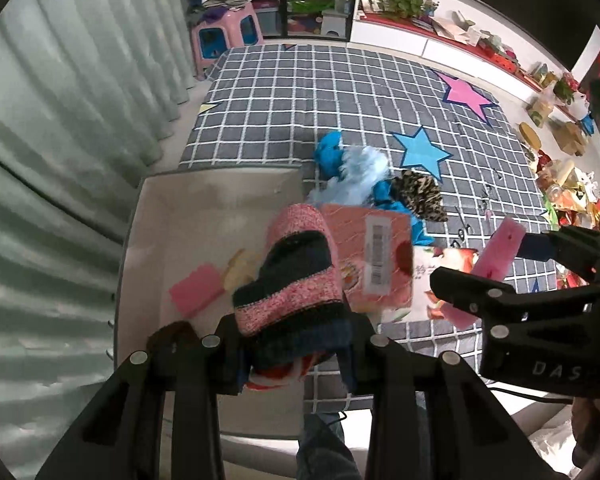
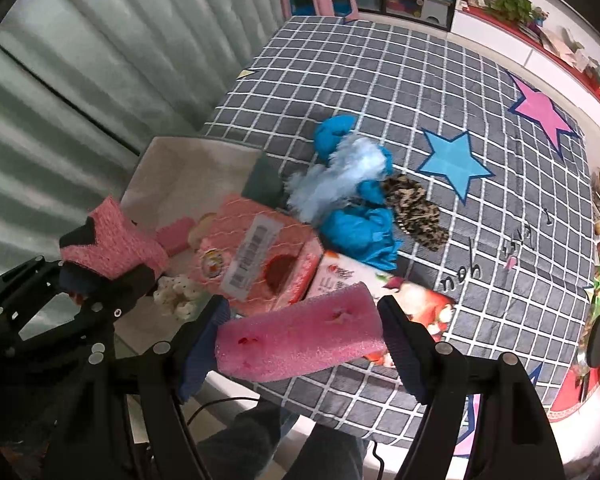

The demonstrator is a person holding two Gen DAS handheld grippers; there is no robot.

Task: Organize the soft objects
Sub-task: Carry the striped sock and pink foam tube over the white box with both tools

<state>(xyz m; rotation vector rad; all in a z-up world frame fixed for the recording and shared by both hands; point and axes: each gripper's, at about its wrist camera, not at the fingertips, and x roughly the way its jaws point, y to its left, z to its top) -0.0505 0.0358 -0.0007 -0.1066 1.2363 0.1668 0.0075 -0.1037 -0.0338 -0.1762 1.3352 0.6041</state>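
My left gripper [image 1: 296,344] is shut on a pink and dark striped knit sock [image 1: 296,276] and holds it over the near edge of an open white box [image 1: 204,196]. It shows at the left of the right wrist view [image 2: 112,248]. My right gripper [image 2: 300,340] is shut on a pink sponge [image 2: 300,340], held above the rug's near edge; it shows in the left wrist view [image 1: 496,256]. Inside the box lie another pink sponge [image 1: 196,288] and a yellowish soft item [image 1: 240,270]. A blue cloth [image 2: 356,228], pale blue fluff [image 2: 340,176] and a leopard-print item [image 2: 416,212] lie on the rug.
A pink printed box flap [image 2: 256,256] with a barcode label leans beside the white box. The grey grid rug [image 2: 380,80] has blue and pink stars. A curtain [image 1: 60,120] hangs at the left. A pink stool [image 1: 228,36] and shelves stand at the back; clutter lines the right wall.
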